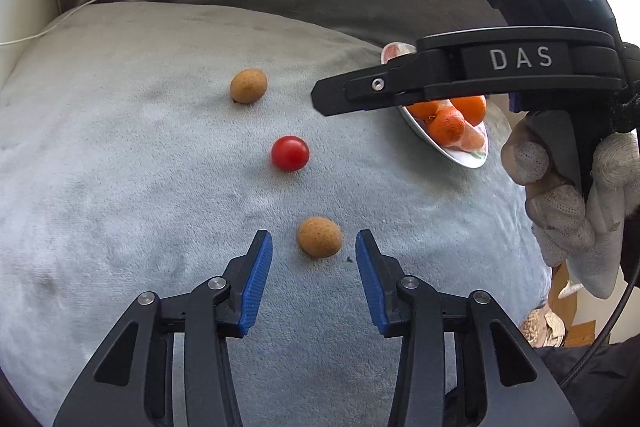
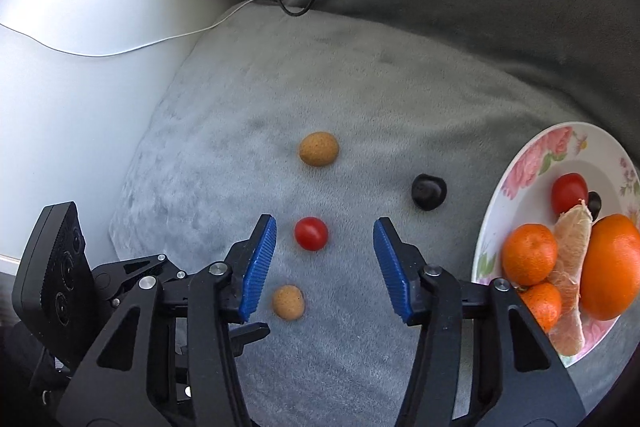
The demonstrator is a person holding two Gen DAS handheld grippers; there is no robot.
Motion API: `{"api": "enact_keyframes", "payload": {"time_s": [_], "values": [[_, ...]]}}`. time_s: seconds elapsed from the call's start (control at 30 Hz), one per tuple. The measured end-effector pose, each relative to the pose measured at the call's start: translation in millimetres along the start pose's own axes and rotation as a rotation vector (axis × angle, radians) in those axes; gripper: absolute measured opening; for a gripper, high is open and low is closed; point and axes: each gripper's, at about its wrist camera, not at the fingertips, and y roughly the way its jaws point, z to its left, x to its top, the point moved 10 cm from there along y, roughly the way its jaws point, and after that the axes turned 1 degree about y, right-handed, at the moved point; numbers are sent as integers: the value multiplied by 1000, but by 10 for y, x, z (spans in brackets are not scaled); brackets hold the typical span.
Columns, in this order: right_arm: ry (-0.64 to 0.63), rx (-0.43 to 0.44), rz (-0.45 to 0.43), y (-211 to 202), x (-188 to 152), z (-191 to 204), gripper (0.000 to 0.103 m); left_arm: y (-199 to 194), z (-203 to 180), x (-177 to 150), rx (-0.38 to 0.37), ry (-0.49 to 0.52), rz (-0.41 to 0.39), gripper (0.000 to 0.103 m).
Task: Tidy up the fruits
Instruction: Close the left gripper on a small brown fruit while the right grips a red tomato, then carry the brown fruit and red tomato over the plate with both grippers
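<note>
Left gripper (image 1: 314, 247) fingers spread, empty, flanking near tan fruit (image 1: 319, 237) on grey cushion (image 1: 120, 167). Right gripper (image 2: 325, 241) fingers spread, empty, over cherry tomato (image 2: 311, 233). Far tan fruit (image 2: 319, 149), dark fruit (image 2: 429, 191) loose on cushion. Floral plate (image 2: 528, 163) at right, holding oranges (image 2: 529, 254).
</note>
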Motion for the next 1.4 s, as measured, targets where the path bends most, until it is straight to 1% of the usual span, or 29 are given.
{"api": "enact_keyframes", "payload": {"time_s": [0.07,0.23,0.27,0.33,0.63,0.8,0.83,0.87,1.1,1.4], "values": [[3,11,17,61,-30,22,49,20,-22,-3,-8,4,7,41],[-18,6,40,176,-67,75,46,131,-77,2,-10,20,25,40],[-21,6,44,199,-74,85,43,149,-92,1,-12,22,27,40],[-26,1,51,248,-81,88,40,184,-120,-3,-12,26,30,40],[-28,-11,72,390,-83,83,36,341,-136,-2,-19,5,42,34],[-26,-20,90,483,-92,72,30,401,-121,25,-8,5,45,27],[-26,-21,92,503,-94,70,27,405,-118,27,-6,6,45,26],[-26,-23,94,509,-98,64,26,408,-124,32,-7,6,44,26],[-23,-23,74,456,-87,34,26,390,-30,100,-9,5,39,26],[16,-7,-1,157,2,-62,25,218,-39,100,-9,5,17,26]]}}
